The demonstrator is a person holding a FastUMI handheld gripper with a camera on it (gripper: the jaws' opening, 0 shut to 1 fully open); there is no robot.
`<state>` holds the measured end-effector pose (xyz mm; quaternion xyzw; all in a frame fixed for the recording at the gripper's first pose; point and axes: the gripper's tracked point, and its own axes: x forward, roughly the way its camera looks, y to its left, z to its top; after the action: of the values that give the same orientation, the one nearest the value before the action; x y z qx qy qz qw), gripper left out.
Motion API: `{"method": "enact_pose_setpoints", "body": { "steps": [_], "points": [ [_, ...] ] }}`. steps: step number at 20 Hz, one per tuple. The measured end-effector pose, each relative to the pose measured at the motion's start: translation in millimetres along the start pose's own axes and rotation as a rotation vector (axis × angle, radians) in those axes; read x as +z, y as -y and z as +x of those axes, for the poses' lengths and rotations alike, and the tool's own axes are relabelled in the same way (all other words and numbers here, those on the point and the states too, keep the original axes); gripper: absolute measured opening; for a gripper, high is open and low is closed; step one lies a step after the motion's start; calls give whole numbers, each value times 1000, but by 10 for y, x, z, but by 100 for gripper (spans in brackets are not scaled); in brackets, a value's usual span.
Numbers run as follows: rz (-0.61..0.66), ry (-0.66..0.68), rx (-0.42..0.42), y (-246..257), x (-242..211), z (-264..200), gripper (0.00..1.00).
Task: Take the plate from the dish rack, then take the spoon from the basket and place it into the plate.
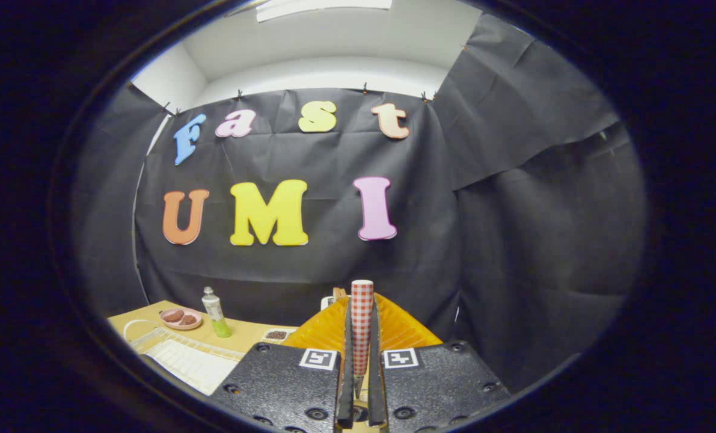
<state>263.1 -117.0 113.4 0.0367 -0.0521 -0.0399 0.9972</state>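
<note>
Spoon with a red-and-white checked handle (361, 328) stands upright, pinched between the two fingers of the hand-held gripper (361, 385), its handle rising above them. Just behind it lies an orange ribbed plate (403, 328). On the wooden desk (246, 334), a white wire dish rack (183, 355) sits near the front edge; beyond it stand a green-and-white tube bottle (215, 311) and a small pink dish holding brown pieces (180, 318).
</note>
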Motion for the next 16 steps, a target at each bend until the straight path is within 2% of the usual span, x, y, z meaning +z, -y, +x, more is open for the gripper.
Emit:
{"method": "enact_pose_setpoints", "body": {
  "steps": [4,9,13,16],
  "points": [
    [-13,10,18,-407,217,-541,15],
    [-14,5,94,-1098,225,-1185,15],
    [0,25,157,-1712,-39,-1662,15],
    [14,37,203,-2120,-418,-1972,16]
  ]
}}
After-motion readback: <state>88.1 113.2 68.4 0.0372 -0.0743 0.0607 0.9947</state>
